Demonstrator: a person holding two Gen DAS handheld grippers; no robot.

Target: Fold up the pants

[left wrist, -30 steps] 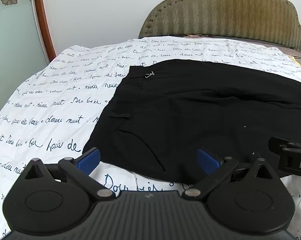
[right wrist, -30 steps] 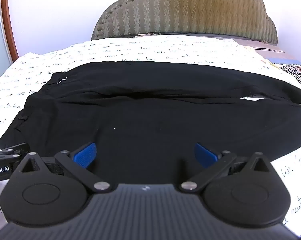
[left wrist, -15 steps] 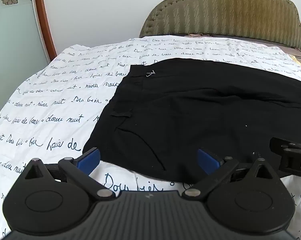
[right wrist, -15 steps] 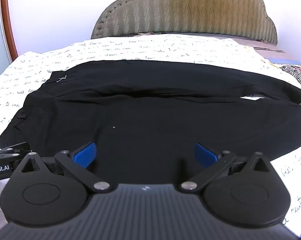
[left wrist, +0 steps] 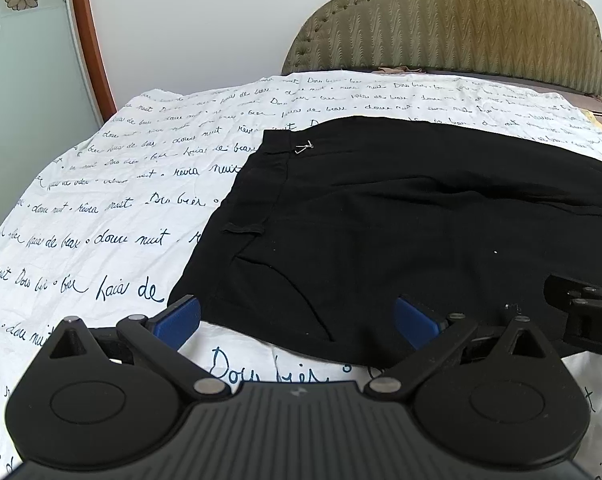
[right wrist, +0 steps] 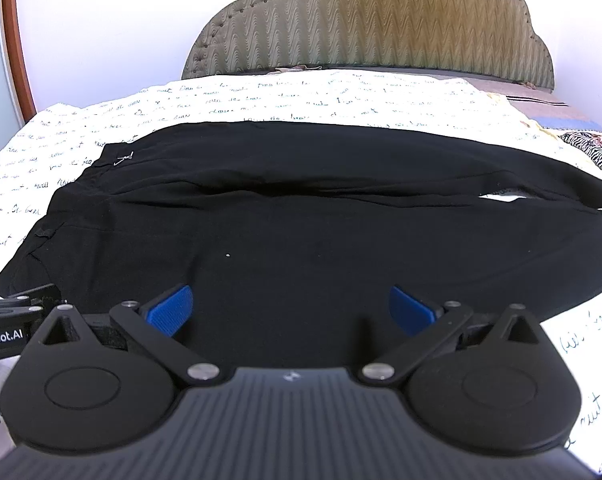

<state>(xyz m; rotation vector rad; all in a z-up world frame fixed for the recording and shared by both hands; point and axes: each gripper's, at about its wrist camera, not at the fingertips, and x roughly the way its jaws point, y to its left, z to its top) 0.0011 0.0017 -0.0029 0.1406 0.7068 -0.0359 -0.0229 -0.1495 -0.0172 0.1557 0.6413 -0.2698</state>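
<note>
Pants (left wrist: 401, 216): black, matte, lying flat across the bed, waistband leftward (small metal clasp (left wrist: 304, 147) showing).
Sheet (left wrist: 101, 208): white, creased, script-printed; bare room left.
Left tongs (left wrist: 297, 318): spread wide, empty, at near hem.
Right tongs (right wrist: 291, 308): spread wide, empty, over fabric.
Headboard (right wrist: 365, 20): quilted, scalloped.

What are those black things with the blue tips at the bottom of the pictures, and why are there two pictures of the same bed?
Those are two grabbing tools, a bit like big tongs. A person holds one in each hand, and each tool has its own camera looking out along its two fingers. That is why you get two pictures.

One picture comes from the left gripper, the other from the right gripper. The blue bits are soft pads on the fingers.

On the bed lies a white sheet with dark handwriting printed on it, and on that a pair of black pants, spread out flat. Behind is a padded headboard.

Both tools are open and hold nothing.
</note>
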